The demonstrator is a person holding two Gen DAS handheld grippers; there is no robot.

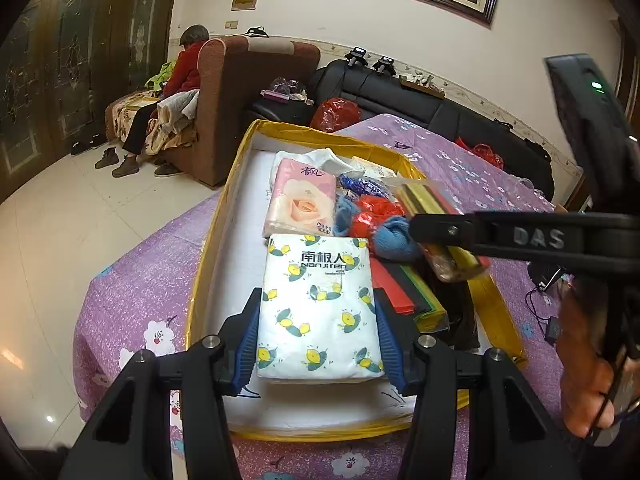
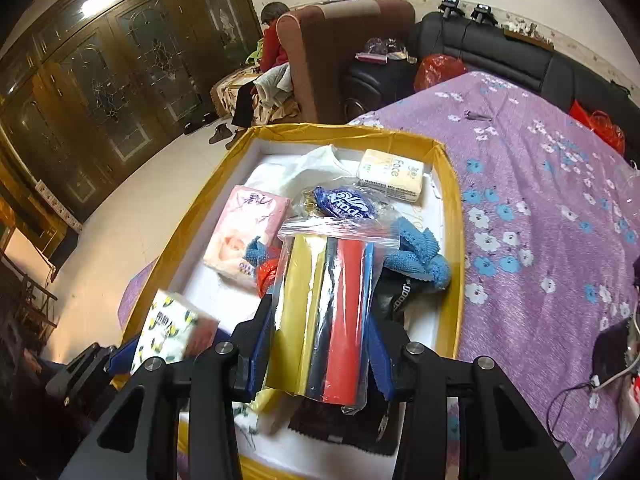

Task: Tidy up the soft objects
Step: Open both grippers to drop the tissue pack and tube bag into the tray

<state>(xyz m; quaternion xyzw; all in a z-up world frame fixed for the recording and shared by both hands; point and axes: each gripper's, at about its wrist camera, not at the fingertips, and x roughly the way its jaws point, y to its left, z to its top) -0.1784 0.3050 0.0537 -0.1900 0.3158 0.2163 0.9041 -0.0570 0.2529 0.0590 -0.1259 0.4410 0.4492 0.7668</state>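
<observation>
Here, left gripper (image 1: 316, 336) clamped on white lemon-print tissue pack (image 1: 318, 304); right gripper (image 2: 320, 344) pinching clear zip bag of coloured sheets (image 2: 326, 308); slick plastic could slip over yellow-rimmed box (image 2: 454, 208).

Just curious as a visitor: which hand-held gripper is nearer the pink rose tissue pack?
Probably the right hand-held gripper, beside the pink rose tissue pack; the left hand-held gripper sits nearer the camera, behind the lemon-print pack.

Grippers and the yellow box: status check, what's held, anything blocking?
Left gripper shut on lemon-print tissue pack. Right gripper shut on zip bag of coloured sheets. Both over yellow box. Box crowded: pink tissue pack, blue knit.
</observation>
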